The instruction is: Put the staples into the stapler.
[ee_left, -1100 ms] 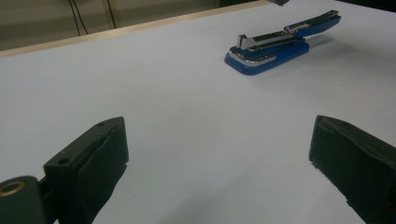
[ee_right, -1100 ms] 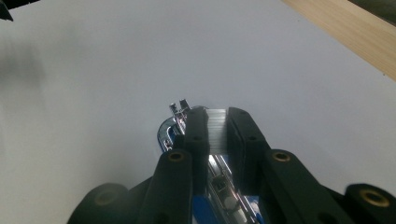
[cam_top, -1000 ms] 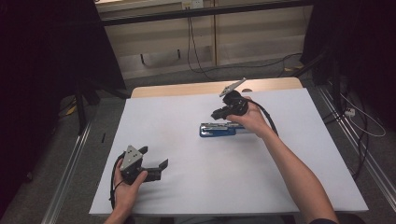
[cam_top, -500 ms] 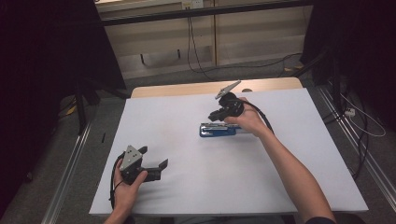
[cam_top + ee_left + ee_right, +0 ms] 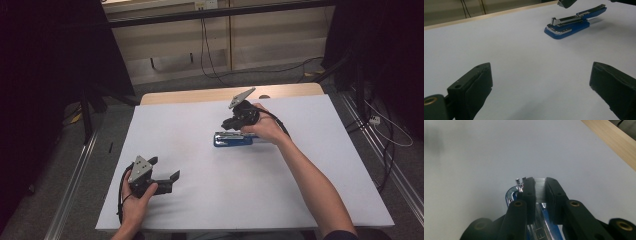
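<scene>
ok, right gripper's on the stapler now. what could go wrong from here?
1. The right gripper pinches only the narrow metal strip of the blue stapler; it could slip out or twist.
2. The stapler's top is hinged open, so lifting may swing the base.
3. The left gripper rests open, far off on the white table, too far to steady it.

The white table sheet (image 5: 210,150) is seen from above and from the person's side in the high view, facing forward and down, from farther off. The blue stapler (image 5: 574,23) is viewed from low over the sheet, well apart, in the left gripper view. In the right gripper view, the stapler (image 5: 537,195) is seen from very close, looking along it. Stapler (image 5: 232,139) and sheet are shared by all three views.
</scene>
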### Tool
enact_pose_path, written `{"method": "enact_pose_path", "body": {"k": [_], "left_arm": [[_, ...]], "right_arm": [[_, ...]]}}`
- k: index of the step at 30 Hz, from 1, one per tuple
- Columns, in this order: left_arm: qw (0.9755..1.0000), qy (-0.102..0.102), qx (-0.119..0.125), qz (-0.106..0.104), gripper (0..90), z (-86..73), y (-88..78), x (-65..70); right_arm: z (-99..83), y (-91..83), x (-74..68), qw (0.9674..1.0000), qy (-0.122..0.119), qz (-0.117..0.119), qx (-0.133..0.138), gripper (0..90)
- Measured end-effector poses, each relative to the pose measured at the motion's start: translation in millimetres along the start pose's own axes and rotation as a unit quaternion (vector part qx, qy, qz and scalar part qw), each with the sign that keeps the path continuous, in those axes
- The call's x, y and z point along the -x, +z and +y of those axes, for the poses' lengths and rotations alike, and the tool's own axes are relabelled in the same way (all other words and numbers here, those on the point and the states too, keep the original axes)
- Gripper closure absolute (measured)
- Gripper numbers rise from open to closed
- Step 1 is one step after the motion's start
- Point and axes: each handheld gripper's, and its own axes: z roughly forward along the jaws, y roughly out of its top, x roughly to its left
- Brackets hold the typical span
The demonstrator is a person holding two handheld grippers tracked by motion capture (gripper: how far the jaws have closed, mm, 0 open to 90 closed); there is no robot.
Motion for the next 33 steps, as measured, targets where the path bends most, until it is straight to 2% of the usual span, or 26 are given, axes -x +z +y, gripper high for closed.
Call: {"method": "enact_pose_path", "body": {"k": [5,12,20,33], "left_arm": [[1.0,0.001,-0.001,0.001,4.8,0.0,-0.1,-0.3],[1.0,0.001,-0.001,0.001,4.8,0.0,-0.1,-0.3],[1.0,0.0,-0.001,0.0,4.8,0.0,0.2,-0.3],[1.0,-0.001,0.001,-0.001,4.8,0.1,0.4,-0.2]], "right_arm": [[-2.6,2.1,1.4,0.9997,-0.018,0.015,-0.005,79.2],[-3.9,4.8,1.0,0.9975,-0.061,0.032,-0.016,79.2],[-1.7,8.1,1.3,0.9966,-0.066,0.045,-0.023,79.2],[1.9,17.6,-1.8,0.9925,-0.098,0.059,-0.042,79.2]]}}
